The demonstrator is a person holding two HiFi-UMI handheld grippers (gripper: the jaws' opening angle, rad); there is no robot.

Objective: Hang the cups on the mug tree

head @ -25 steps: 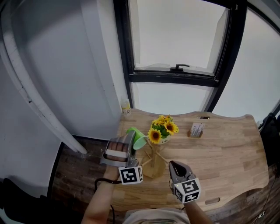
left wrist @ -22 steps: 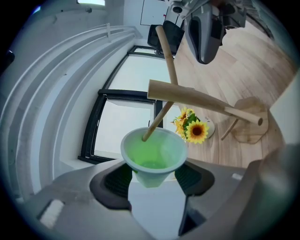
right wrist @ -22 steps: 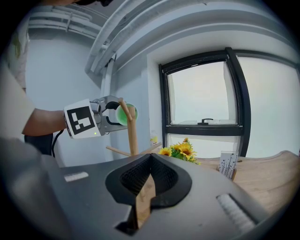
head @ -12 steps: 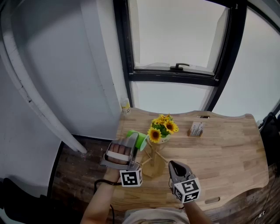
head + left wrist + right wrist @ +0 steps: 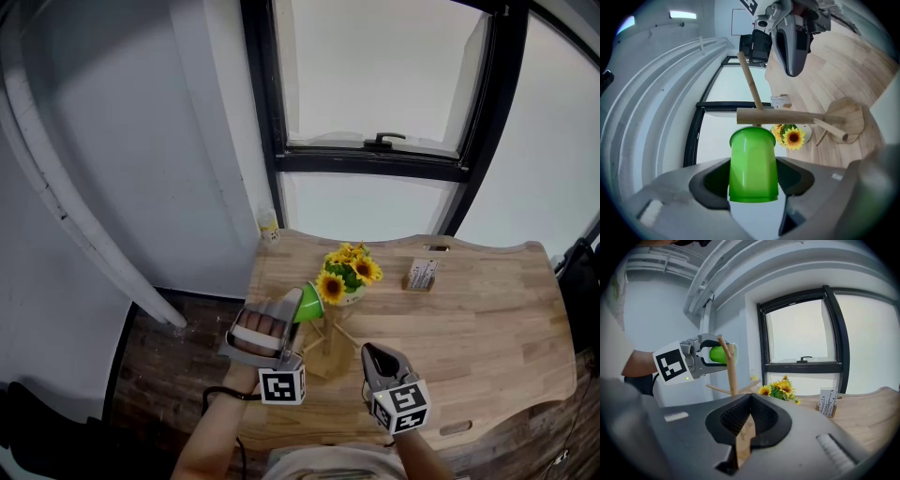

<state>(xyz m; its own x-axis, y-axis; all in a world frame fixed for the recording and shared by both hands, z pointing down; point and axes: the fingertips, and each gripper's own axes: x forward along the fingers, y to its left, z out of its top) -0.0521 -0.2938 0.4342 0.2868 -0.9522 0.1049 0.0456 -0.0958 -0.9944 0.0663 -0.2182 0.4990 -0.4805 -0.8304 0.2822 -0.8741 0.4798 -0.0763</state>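
**Green Cup at Mug Tree, Held in Left Gripper**

Wooden table below a dark-framed window. Left gripper: jaws spread wide and clamped on the sides of the green cup. The cup is held on its side above the table, rim just beside the mug tree pole. White pot holds sunflowers. Right gripper: jaws pressed together, nothing between them. Small holder carries a card.

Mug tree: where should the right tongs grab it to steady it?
Mug tree: probably the bare mid-trunk between upper and lower pegs, tongs level, from the person's right. The trunk is slim and upright, and the left tongs hold the green cup at its top left.
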